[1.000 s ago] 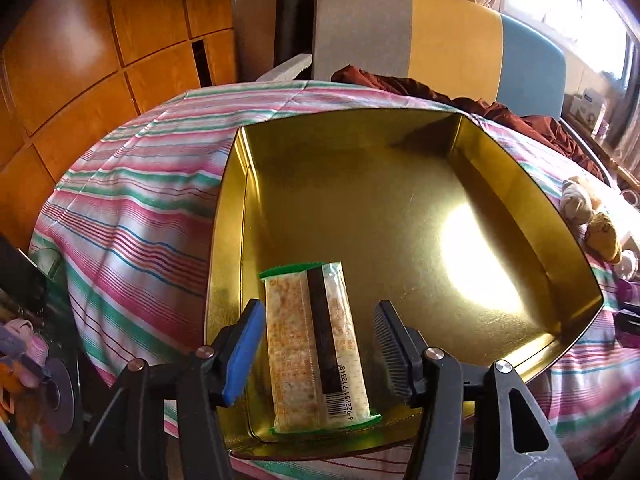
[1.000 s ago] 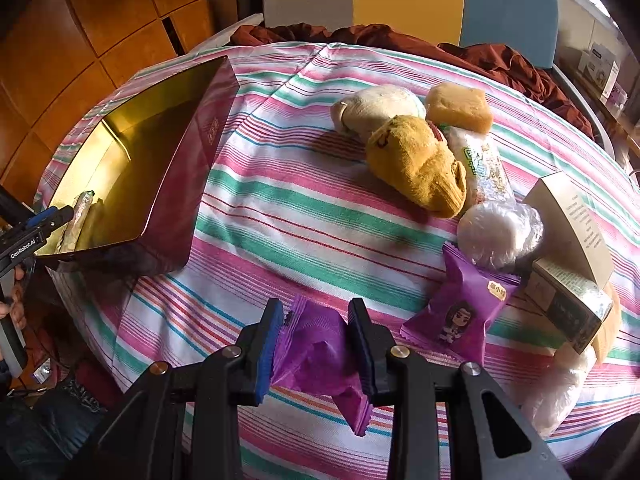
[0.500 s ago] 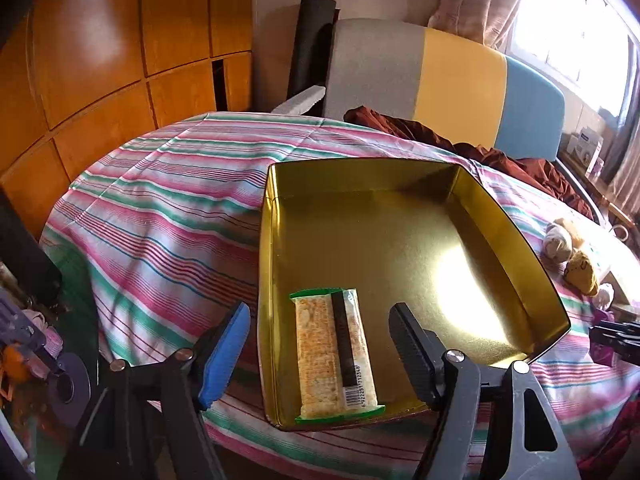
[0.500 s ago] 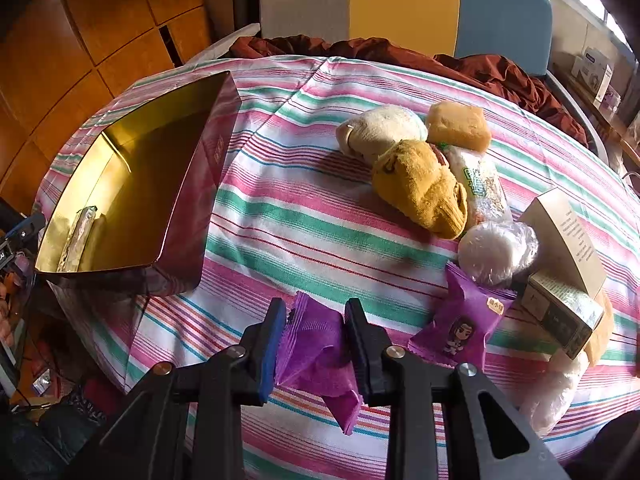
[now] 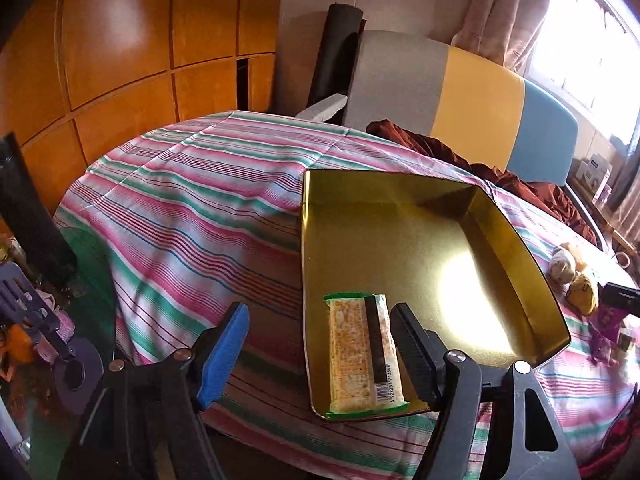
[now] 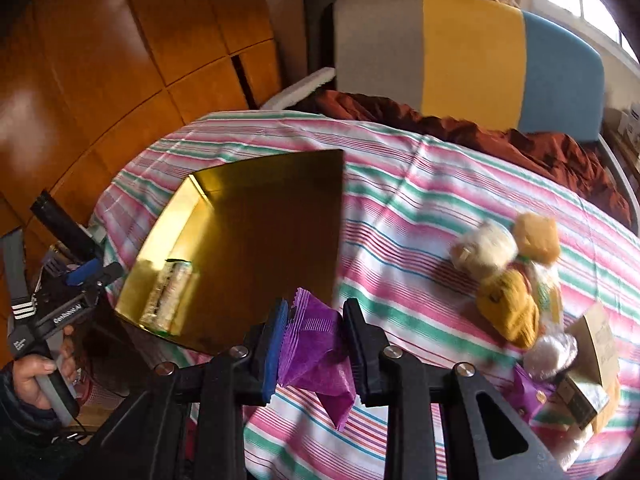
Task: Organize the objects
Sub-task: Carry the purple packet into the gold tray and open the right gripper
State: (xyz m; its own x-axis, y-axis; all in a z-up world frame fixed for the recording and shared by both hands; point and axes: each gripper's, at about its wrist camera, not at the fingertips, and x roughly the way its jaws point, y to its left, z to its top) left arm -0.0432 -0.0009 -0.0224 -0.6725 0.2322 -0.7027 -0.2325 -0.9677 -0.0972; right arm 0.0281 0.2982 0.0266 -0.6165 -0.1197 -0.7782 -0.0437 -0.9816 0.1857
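Above the tin (image 6: 240,216), right gripper (image 6: 314,344) angled down

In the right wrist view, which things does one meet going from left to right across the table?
Gold metal tray → purple snack packet held in the right gripper → mustard-yellow plush toy → tan cardboard box.

Both wrist views angled down, near; share gold tin (image 5: 516,236).

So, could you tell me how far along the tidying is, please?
Done: one cracker packet lies in the gold tin, and the left tool is open and empty. In hand: the right tool grips a purple packet. Left: the soft toys, boxes and other snacks on the striped cloth.
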